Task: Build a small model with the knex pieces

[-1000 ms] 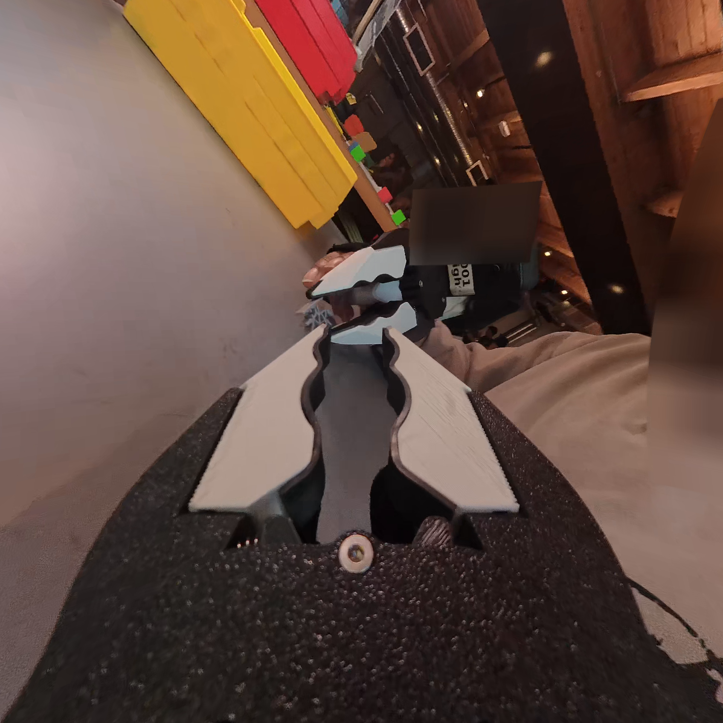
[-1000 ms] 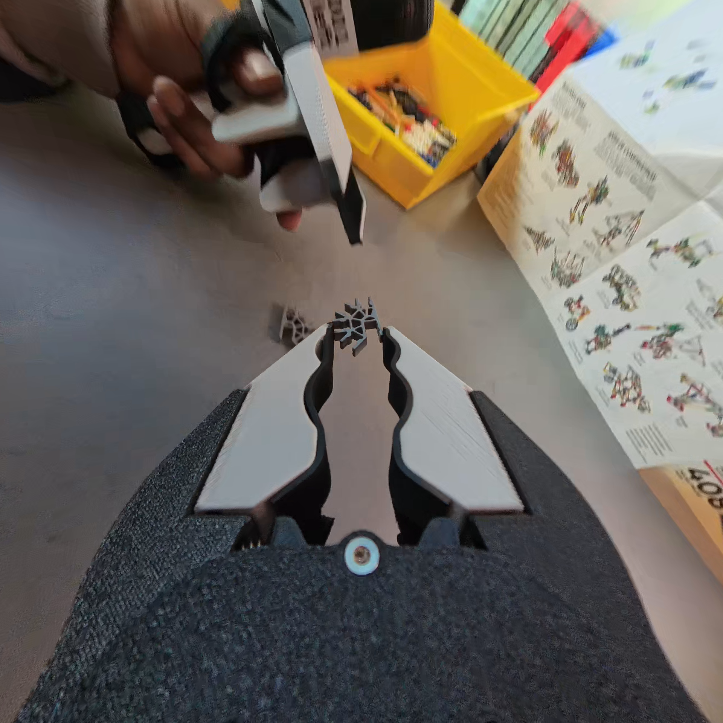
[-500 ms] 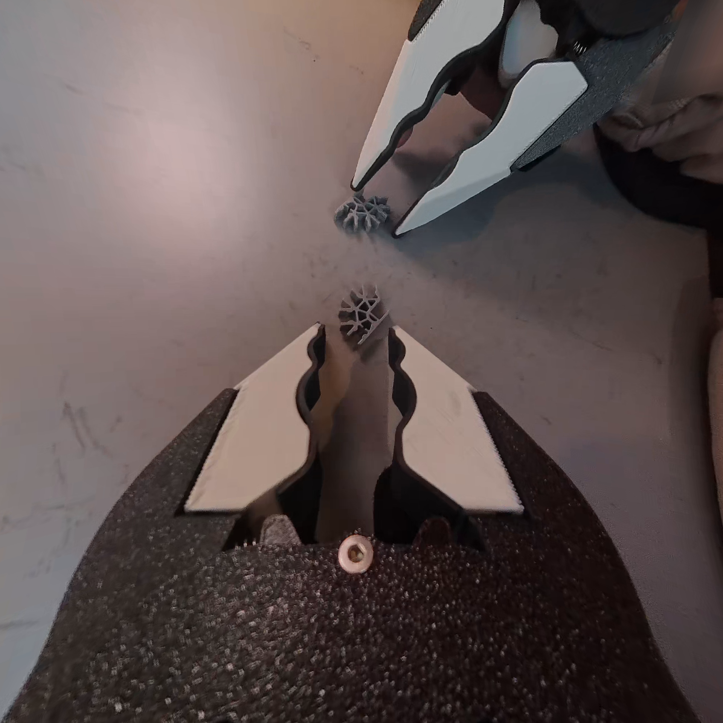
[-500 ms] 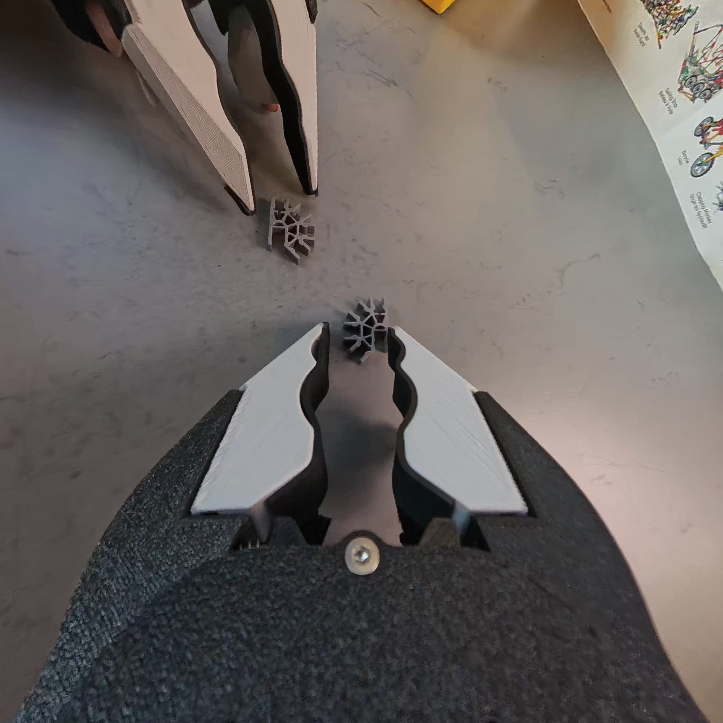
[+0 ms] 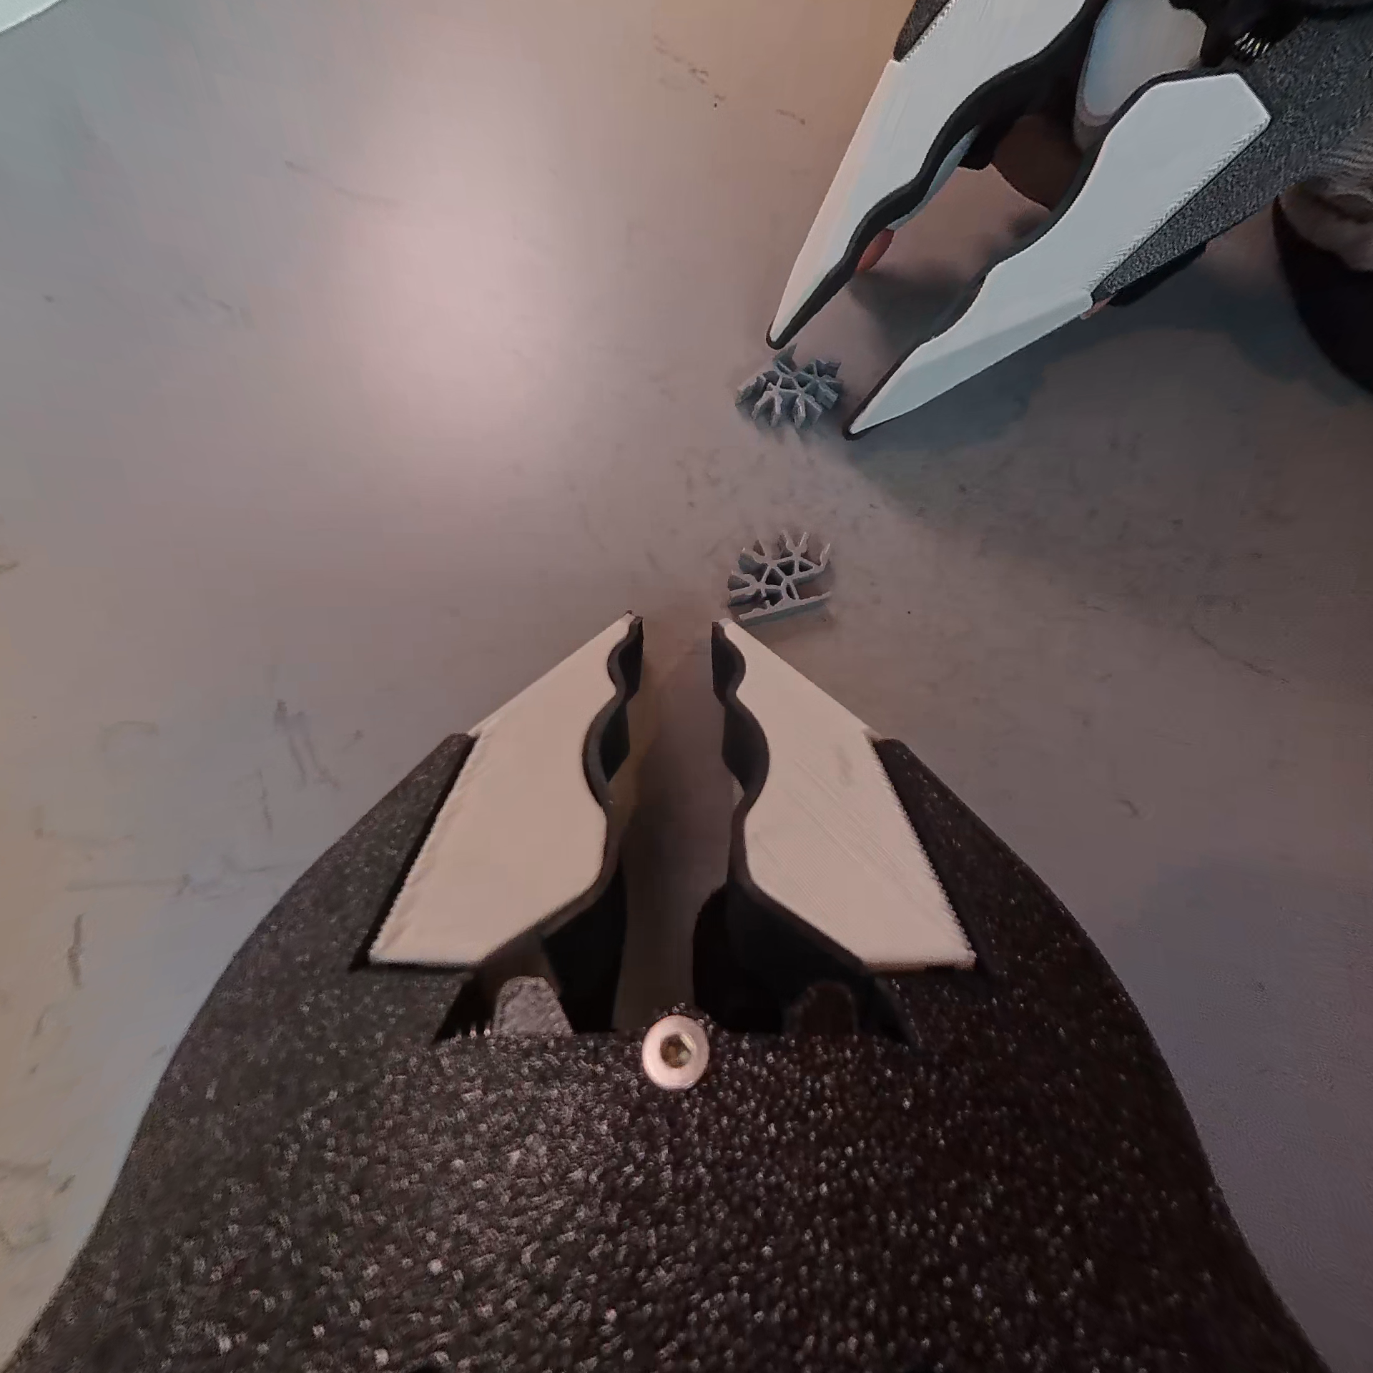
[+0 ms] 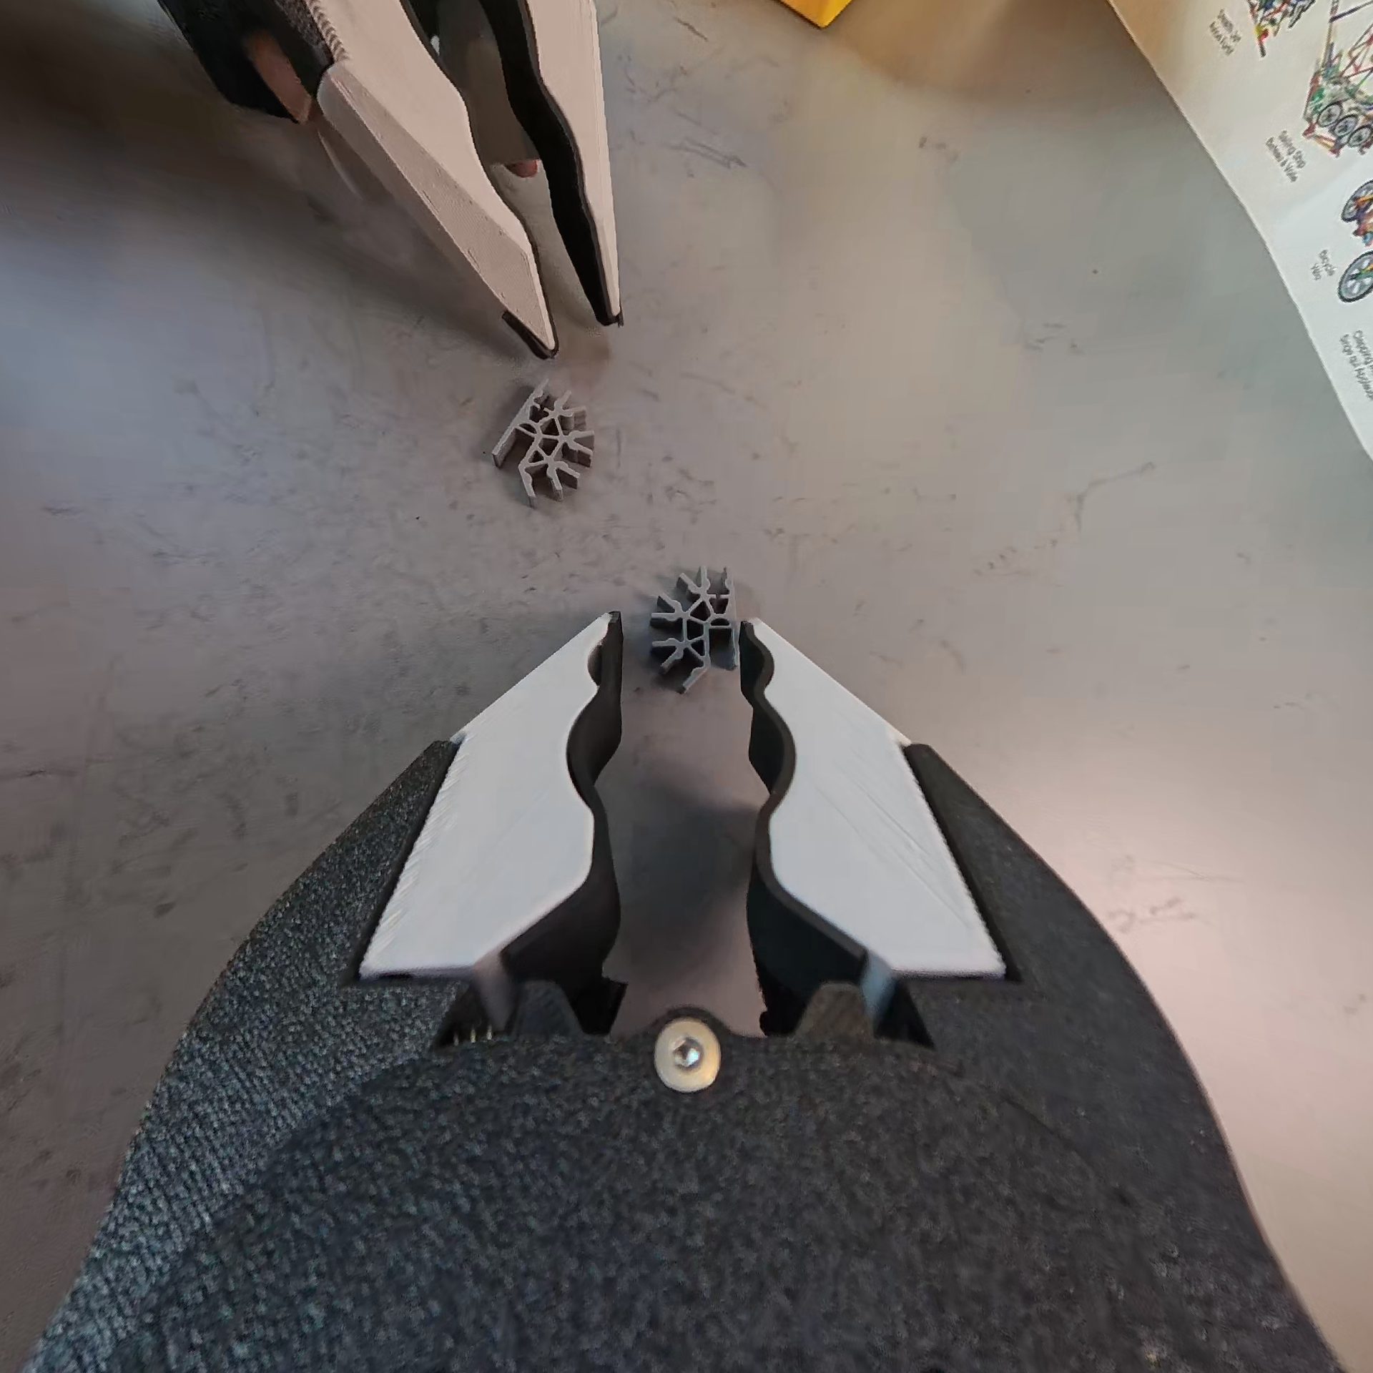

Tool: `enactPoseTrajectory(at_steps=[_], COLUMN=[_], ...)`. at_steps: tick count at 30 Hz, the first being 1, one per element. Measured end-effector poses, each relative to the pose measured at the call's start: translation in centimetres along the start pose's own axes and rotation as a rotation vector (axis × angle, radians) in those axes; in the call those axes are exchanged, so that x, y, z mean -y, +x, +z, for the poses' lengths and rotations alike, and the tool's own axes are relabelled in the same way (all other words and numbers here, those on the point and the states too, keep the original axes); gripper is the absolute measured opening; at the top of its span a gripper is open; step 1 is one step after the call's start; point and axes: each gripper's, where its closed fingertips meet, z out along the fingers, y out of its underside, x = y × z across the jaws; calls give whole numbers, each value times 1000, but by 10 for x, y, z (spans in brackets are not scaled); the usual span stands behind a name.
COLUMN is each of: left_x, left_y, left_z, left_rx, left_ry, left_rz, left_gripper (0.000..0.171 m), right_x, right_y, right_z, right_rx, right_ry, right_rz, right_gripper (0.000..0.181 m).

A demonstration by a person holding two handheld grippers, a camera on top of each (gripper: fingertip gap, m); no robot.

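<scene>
Grippers are hovering over a grey tabletop (image 5: pixel 371 297). The right gripper (image 6: pixel 676 631), jaws apart, is straddling one small grey snowflake-shaped plastic connector (image 6: pixel 695 620); the left gripper (image 5: pixel 672 628), jaws narrowly apart and empty, is sitting just beside another (image 5: pixel 780 576).

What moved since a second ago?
The left gripper swung down from pointing across the room to the table, fingers narrowing, tips just short of one grey connector. The right gripper stayed open around the other connector; both lay still.
</scene>
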Motion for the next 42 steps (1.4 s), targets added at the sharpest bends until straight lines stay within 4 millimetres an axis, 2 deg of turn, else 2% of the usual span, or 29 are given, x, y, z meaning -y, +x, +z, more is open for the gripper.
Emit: enactPoseTrajectory(at_steps=[3,6,9,12,14,16,19,26,29,35,39,42], left_x=[4,8,7,6,4,0,-1,-1,1,4,7,8], left_y=[1,10,19,24,23,20,18,10,6,4,2,1], left_z=[-2,-2,3,7,9,9,7,3,1,-2,-4,-5], left_rx=[-18,-62,-88,-86,-71,-56,-60,-31,-20,-11,-7,-15], left_ry=[28,48,32,21,7,-10,-13,-8,4,24,45,56], left_rz=[-23,-29,-15,7,14,23,20,13,2,-4,-11,-27], left_gripper=[19,25,43,50,48,40,29,26,26,26,26,26], right_x=[-1,-1,-1,-2,-2,-1,0,13,10,4,17,18], right_y=[2,5,5,5,6,4,-1,-41,-31,17,25,26], right_z=[0,-1,0,0,1,0,1,-6,-3,-6,-15,-16], right_rx=[-11,-17,-17,-21,-27,-16,4,177,122,-105,-136,-143], right_ry=[-3,0,0,-7,-9,-2,1,77,53,34,111,120], right_rz=[10,32,36,38,43,35,10,-147,-138,-47,-12,-9], right_gripper=[29,29,29,29,28,21,20,10,16,18,19,19])
